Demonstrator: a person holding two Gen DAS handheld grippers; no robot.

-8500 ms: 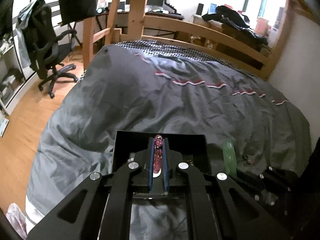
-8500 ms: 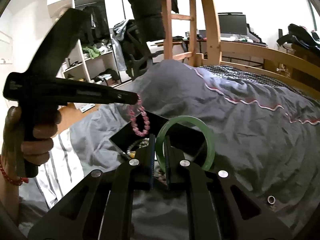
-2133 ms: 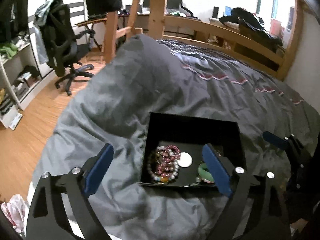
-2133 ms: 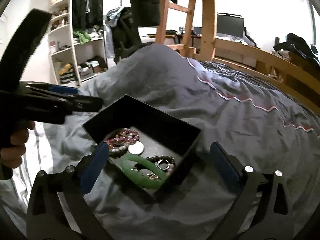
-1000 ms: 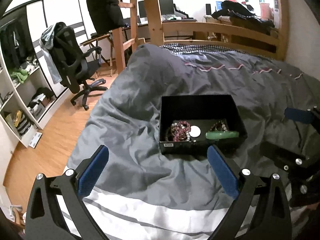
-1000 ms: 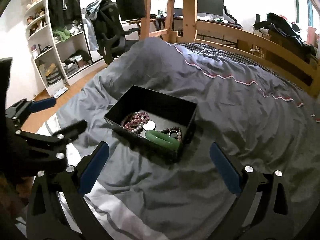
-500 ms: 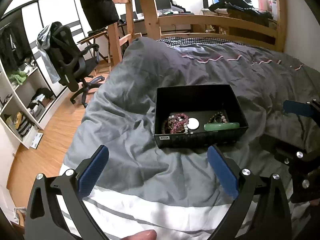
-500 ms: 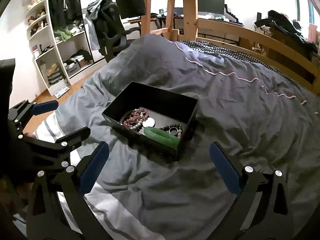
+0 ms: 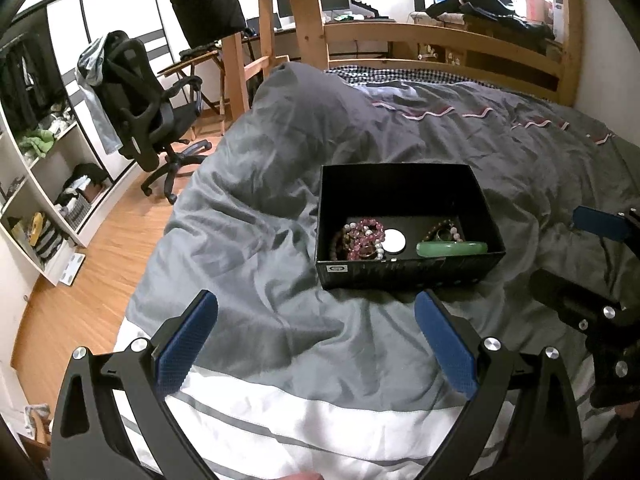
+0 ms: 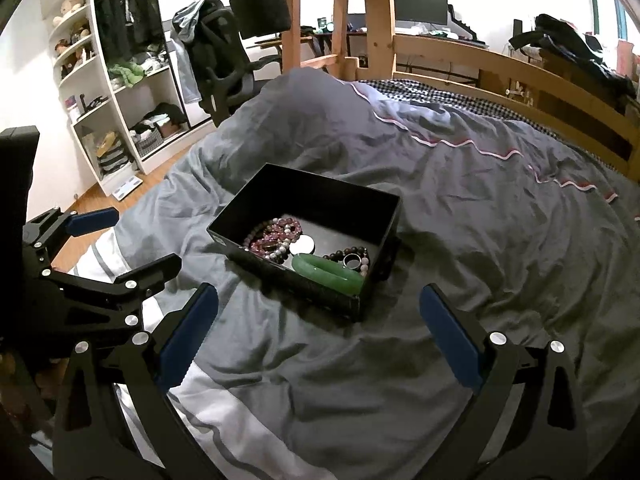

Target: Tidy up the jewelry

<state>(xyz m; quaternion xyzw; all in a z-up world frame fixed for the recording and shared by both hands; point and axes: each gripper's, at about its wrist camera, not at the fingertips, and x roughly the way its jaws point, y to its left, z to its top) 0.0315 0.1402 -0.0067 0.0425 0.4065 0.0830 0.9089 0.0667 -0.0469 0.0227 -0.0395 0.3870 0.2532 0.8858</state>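
Note:
An open black box (image 9: 404,272) (image 10: 260,190) sits on the grey duvet. Inside lie a pink bead bracelet (image 9: 362,236) (image 10: 276,232), a white disc (image 9: 394,240) (image 10: 302,246), a green bangle (image 9: 452,247) (image 10: 326,274), and a dark bead bracelet with a ring (image 9: 442,232) (image 10: 352,260). My left gripper (image 9: 316,316) is open and empty, held back from the box's near wall. My right gripper (image 10: 318,308) is open and empty, near the box's front right corner. Each gripper shows in the other's view, the right (image 9: 592,304) and the left (image 10: 96,276).
The grey duvet (image 9: 280,216) covers the bed, with a white stripe (image 9: 320,424) at its near edge. A wooden bed frame (image 9: 440,40) and ladder (image 10: 316,12) stand behind. An office chair (image 9: 148,104), shelves (image 10: 112,92) and wood floor (image 9: 92,280) lie to the left.
Both grippers let go of their bracelets into the box, opened wide and pulled back and up. Over the last second they have barely shifted.

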